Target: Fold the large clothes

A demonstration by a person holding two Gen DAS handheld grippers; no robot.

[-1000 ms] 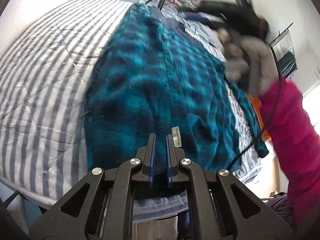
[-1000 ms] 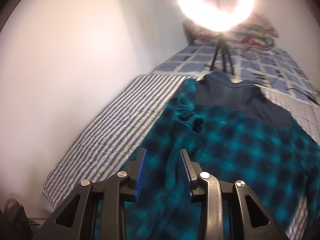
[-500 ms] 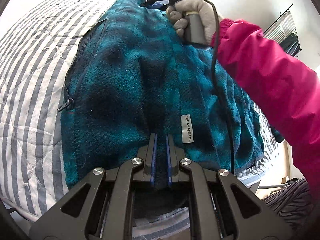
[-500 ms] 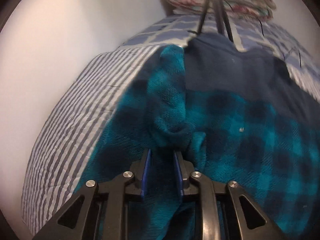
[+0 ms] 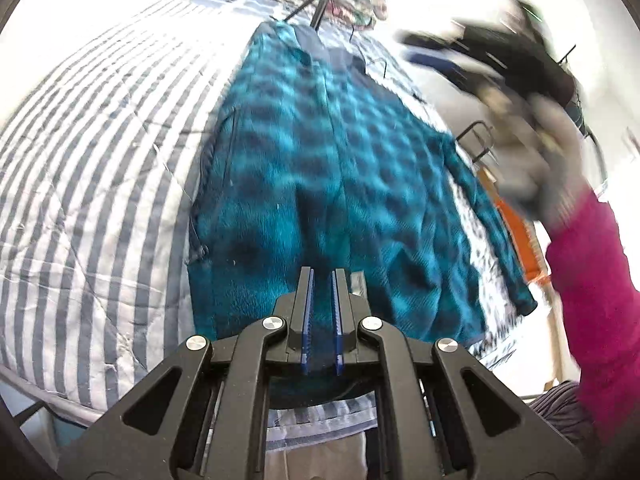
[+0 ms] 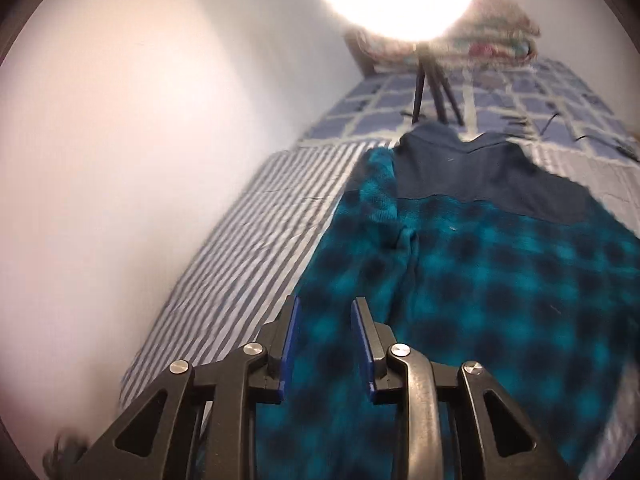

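Note:
A teal and black plaid fleece jacket (image 5: 320,184) lies flat on a striped bed cover (image 5: 92,168), dark navy collar at the far end. My left gripper (image 5: 321,280) is shut on the jacket's near hem. In the right wrist view the jacket (image 6: 480,280) has its left sleeve (image 6: 380,208) folded over the body. My right gripper (image 6: 325,312) is open and empty, held above the jacket. It shows blurred at the upper right of the left wrist view (image 5: 500,64), with the gloved hand and pink sleeve (image 5: 592,280).
A ring light on a tripod (image 6: 432,80) stands on the bed beyond the collar. A folded patterned blanket (image 6: 480,40) lies at the head of the bed. A white wall (image 6: 140,140) runs along the left side. A wire rack (image 5: 480,140) stands to the right.
My right gripper has let go of the folded sleeve, opened and lifted up and back from the jacket. My left gripper keeps its hold on the hem and has pulled back a little.

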